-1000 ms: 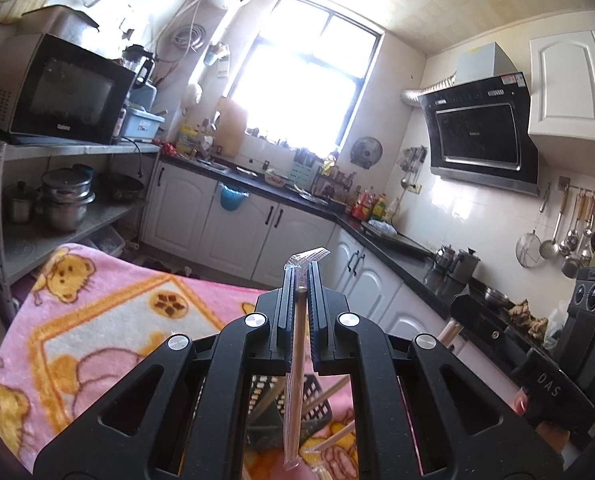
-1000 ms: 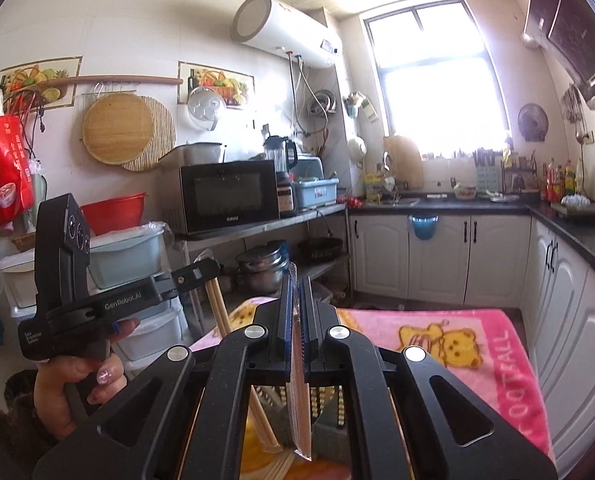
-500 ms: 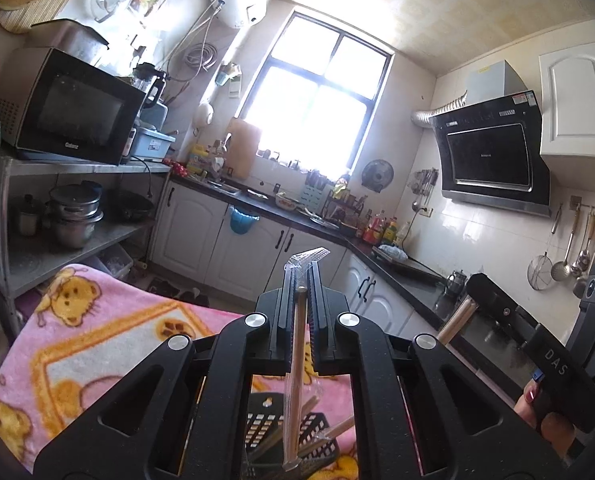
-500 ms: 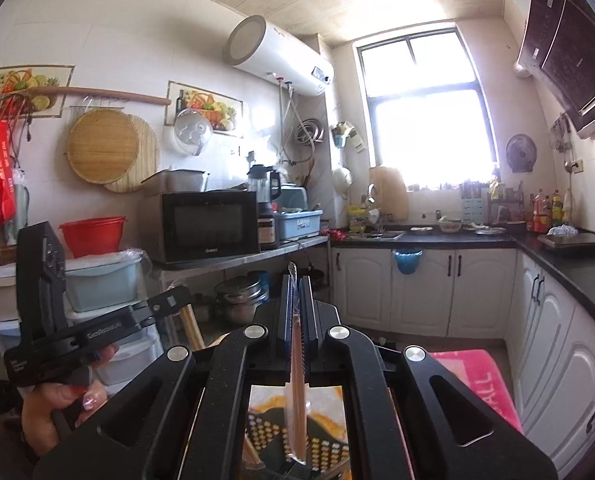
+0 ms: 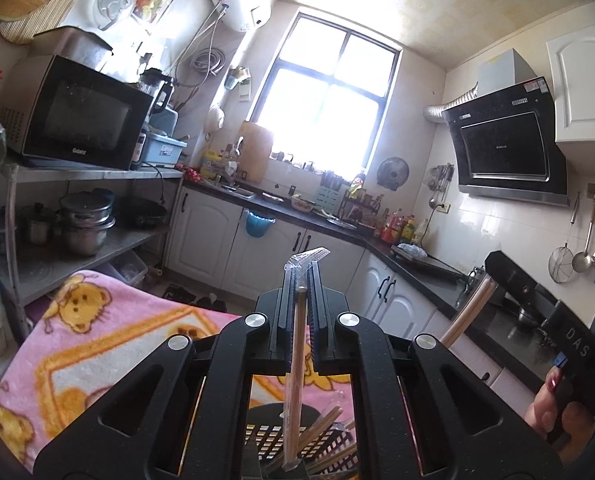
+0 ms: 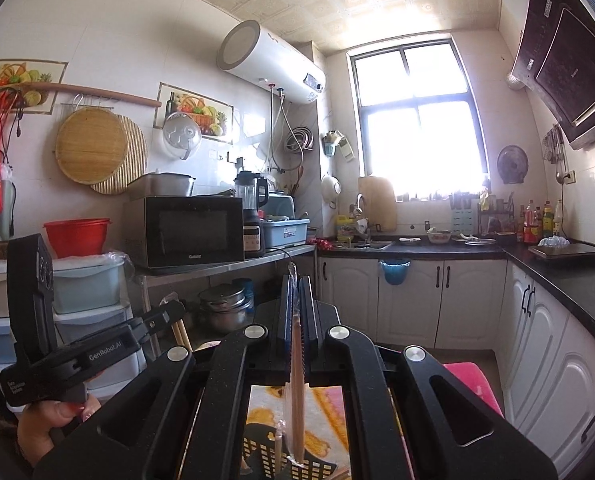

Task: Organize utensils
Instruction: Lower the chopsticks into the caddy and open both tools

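Wrapped wooden chopsticks in a clear plastic sleeve point(image 5: 296, 364) stand nearly upright in the centre of the left wrist view, pinched between the two fingers of the left claw point(image 5: 300, 308), which is closed on them. Their lower end hangs over a black perforated plastic utensil basket point(image 5: 273, 446) at the bottom centre of the frame, where several more wooden chopsticks point(image 5: 321, 428) lie slanted. The basket sits on a pink cartoon-bear blanket point(image 5: 97, 344) spread over the lower left.

In the right wrist view, a second clear-sleeved pair of wooden chopsticks point(image 6: 296, 376) is clamped the same way in the closed right claw point(image 6: 296, 312), upright in the frame's centre, its lower tip over the same black basket point(image 6: 257, 456) at the bottom edge.

Each claw shows in the other's view: the right one point(image 5: 493, 272) at the right edge of the left wrist frame with pale chopsticks slanting down from it, the left one point(image 6: 173, 312) at lower left of the right wrist frame, held by a hand with red nails point(image 6: 53, 420).

A black microwave oven point(image 6: 193, 232) sits on a metal shelf at middle left.
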`<state>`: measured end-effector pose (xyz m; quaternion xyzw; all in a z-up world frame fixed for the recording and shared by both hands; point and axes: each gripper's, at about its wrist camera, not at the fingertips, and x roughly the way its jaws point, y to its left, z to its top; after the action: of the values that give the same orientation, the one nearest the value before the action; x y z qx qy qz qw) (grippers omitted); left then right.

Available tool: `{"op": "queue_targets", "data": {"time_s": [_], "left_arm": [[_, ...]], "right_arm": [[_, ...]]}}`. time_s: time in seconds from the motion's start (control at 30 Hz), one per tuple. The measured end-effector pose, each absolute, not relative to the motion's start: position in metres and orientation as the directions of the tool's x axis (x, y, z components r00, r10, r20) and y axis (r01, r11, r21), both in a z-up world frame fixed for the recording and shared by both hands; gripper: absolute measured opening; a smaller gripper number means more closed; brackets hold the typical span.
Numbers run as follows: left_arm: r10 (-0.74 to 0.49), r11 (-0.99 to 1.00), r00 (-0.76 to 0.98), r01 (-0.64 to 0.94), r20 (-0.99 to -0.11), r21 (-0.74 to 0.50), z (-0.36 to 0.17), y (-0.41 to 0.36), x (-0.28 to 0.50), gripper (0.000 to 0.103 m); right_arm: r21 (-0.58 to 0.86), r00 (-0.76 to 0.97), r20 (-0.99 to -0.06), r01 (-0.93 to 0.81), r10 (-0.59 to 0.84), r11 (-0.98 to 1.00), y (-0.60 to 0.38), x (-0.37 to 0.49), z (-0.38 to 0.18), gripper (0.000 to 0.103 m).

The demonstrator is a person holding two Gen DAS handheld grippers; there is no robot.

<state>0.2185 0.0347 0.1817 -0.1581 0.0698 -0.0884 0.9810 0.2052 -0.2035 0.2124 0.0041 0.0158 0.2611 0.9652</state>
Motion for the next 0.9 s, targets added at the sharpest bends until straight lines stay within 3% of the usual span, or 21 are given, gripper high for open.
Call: {"op": "queue_targets", "data": {"time_s": [0.4, 0.9], "left_arm": [[-0.180, 0.945, 0.975, 0.134, -0.132, -0.299, 0.153, 0.026, 0.227, 0.003], [-0.186, 0.949, 0.968, 0.133, -0.168, -0.286, 0.118, 0.016, 0.235, 0.004]], "right_arm": [[-0.019, 0.867, -0.049, -0.497, 0.496, 0.867, -0.195, 0.214, 0.190, 0.004], [-0.025, 0.866, -0.170, -0.481, 0.471, 0.876, -0.189, 0.240, 0.147, 0.004]]}}
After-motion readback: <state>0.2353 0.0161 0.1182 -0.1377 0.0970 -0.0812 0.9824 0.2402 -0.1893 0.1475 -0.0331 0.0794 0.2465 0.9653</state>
